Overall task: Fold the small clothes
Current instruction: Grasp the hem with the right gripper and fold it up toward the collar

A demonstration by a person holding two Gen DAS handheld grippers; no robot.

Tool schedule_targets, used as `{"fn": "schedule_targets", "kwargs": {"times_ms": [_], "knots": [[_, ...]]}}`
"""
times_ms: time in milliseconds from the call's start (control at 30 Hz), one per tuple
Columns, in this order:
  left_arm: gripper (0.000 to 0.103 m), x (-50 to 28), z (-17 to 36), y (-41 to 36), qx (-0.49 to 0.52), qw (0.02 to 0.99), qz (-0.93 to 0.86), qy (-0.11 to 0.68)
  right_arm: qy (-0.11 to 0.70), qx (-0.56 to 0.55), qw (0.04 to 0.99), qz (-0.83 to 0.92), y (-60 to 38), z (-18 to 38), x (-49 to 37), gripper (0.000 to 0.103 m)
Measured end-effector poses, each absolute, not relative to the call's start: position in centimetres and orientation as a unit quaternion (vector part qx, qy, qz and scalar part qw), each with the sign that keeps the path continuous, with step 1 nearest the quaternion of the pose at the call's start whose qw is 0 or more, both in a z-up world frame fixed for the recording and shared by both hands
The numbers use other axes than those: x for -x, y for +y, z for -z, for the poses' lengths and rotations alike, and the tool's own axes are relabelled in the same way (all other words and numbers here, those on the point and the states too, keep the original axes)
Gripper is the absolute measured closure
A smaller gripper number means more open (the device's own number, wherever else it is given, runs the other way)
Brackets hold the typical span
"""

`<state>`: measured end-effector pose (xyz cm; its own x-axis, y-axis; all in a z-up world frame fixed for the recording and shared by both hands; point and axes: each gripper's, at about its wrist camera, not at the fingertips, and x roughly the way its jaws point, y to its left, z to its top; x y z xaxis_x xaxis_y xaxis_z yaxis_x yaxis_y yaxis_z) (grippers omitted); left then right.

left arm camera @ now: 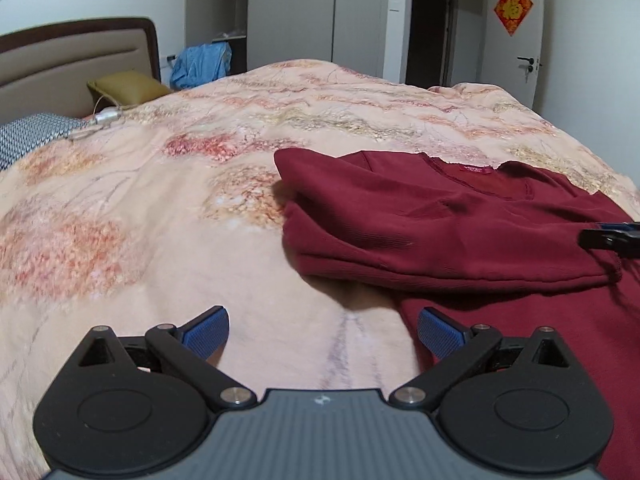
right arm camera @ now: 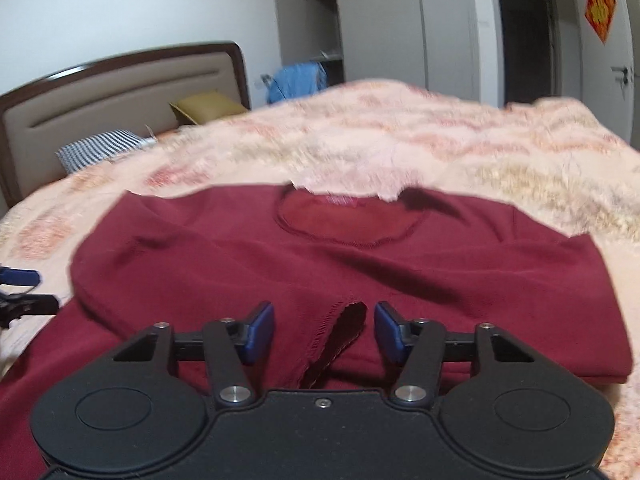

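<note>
A dark red long-sleeved top (right arm camera: 280,264) is lying partly folded on the floral quilt (left arm camera: 160,208), neckline toward the headboard (right arm camera: 120,84). The left gripper (left arm camera: 322,334) is hovering over bare quilt just beside the top's edge, jaws spread wide with nothing between them. The right gripper (right arm camera: 324,330) is hovering over the top's folded-in sleeve cuff (right arm camera: 344,328), pads partly apart and not pressing it.

Shirt (right arm camera: 280,264) on bedspread (right arm camera: 500,148), pillows (right arm camera: 208,108) behind
</note>
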<state>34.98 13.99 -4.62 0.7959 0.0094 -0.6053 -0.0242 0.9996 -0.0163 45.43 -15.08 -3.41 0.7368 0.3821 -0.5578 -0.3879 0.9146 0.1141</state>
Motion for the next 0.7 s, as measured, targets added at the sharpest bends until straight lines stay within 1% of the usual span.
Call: {"fn": "schedule_targets", "kwargs": {"times_ms": [33, 67, 100, 267, 367, 433, 600, 667, 700], "knots": [[0.0, -35.2, 4.7, 14.0, 0.004, 0.948, -0.009, 0.318, 0.299, 0.005, 0.931, -0.209, -14.9, 3.4, -45.7, 0.077], [0.0, -35.4, 4.8, 13.9, -0.004, 0.948, -0.009, 0.317, 0.296, 0.012, 0.932, -0.208, -14.8, 3.4, -45.7, 0.089], [0.0, -35.7, 4.8, 13.9, -0.009, 0.949, -0.009, 0.315, 0.29, 0.022, 0.934, -0.208, -14.7, 3.2, -45.8, 0.092], [0.0, -36.4, 4.9, 13.8, -0.008, 0.953, 0.002, 0.303, 0.23, 0.04, 0.958, -0.166, -15.8, 0.8, -45.4, 0.094], [0.0, -36.7, 5.2, 13.7, -0.014, 0.954, 0.001, 0.3, 0.254, 0.036, 0.955, -0.148, -16.5, 1.3, -46.6, 0.094], [0.0, -37.0, 5.3, 13.6, -0.024, 0.955, 0.0, 0.297, 0.274, 0.059, 0.95, -0.136, -16.3, 2.3, -47.2, 0.094], [0.0, -37.2, 5.3, 13.8, -0.048, 0.959, -0.004, 0.278, 0.28, 0.071, 0.95, -0.118, -16.7, 3.0, -46.9, 0.093], [0.0, -37.5, 5.5, 13.9, -0.06, 0.959, 0.0, 0.276, 0.276, 0.086, 0.949, -0.124, -16.1, 2.6, -46.6, 0.087], [0.0, -37.7, 5.5, 14.0, -0.066, 0.96, 0.002, 0.273, 0.27, 0.093, 0.95, -0.124, -15.8, 2.2, -46.6, 0.079]]}}
